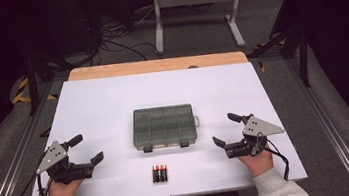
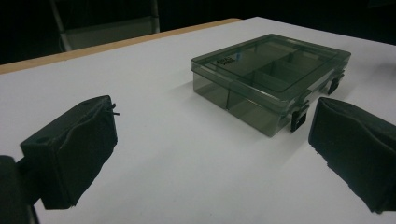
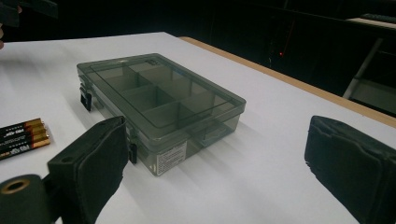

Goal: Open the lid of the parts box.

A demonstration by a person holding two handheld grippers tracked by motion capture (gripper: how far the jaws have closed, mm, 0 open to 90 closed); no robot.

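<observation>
The compartment box (image 1: 164, 126), smoky translucent plastic with its lid closed, lies flat near the middle of the white counter (image 1: 102, 102) in the high view, its two black latches facing the person's edge. A small pack of batteries (image 1: 159, 173) lies nearer that edge, in front of the box and apart from it. The left tongs (image 1: 86, 149) rest toward the left edge and the right tongs (image 1: 226, 131) toward the right edge, each spread wide, holding nothing, and well clear of the box. In the left gripper view the box (image 2: 271, 79) sits beyond the two black padded jaws, which stand far apart over bare counter (image 2: 154, 116); the latches show on its near side. In the right gripper view the box (image 3: 159, 100) lies between and beyond the widely parted jaws, with the batteries (image 3: 21, 138) at the left edge of the picture.
</observation>
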